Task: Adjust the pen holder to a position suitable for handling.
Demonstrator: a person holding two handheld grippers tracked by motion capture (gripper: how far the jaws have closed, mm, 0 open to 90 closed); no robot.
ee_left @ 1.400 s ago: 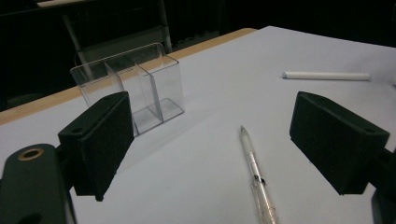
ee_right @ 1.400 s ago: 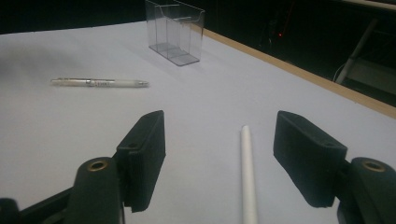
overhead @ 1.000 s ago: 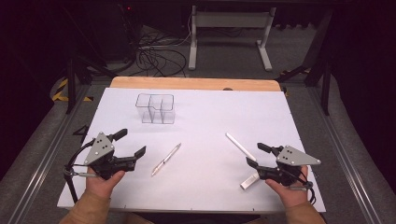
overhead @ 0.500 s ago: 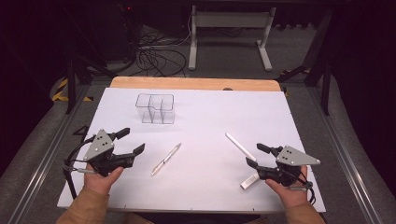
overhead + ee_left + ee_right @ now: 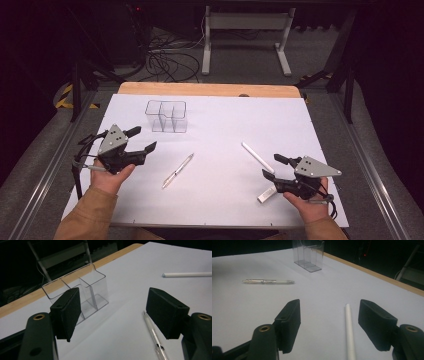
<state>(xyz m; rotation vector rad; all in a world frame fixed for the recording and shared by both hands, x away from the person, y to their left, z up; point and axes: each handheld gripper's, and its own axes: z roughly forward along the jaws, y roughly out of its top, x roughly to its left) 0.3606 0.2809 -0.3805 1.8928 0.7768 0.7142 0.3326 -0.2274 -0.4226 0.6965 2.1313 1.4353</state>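
A clear plastic holder (image 5: 167,116) with compartments stands on the white table sheet (image 5: 225,125) toward the back left. A clear pen (image 5: 177,171) lies in the middle and a white stick (image 5: 257,157) to its right. My left gripper (image 5: 142,139) hovers left of the pen, open; its jaws have just been closing a little with nothing between them. In the left gripper view it (image 5: 120,312) faces the holder (image 5: 82,290), with the pen (image 5: 153,332) low on the right. My right gripper (image 5: 329,325) is open, and the white stick (image 5: 349,332) lies on the sheet in its gap, untouched.
A short white piece (image 5: 266,195) lies just in front of my right gripper (image 5: 274,167). A wooden strip (image 5: 210,89) edges the table's far side. Beyond it are cables (image 5: 165,60) and a metal stand (image 5: 245,30) on the dark floor.
My left gripper has moved away from the front edge toward the holder and risen slightly, its jaws a bit narrower. The right gripper, pen and stick have stayed put.
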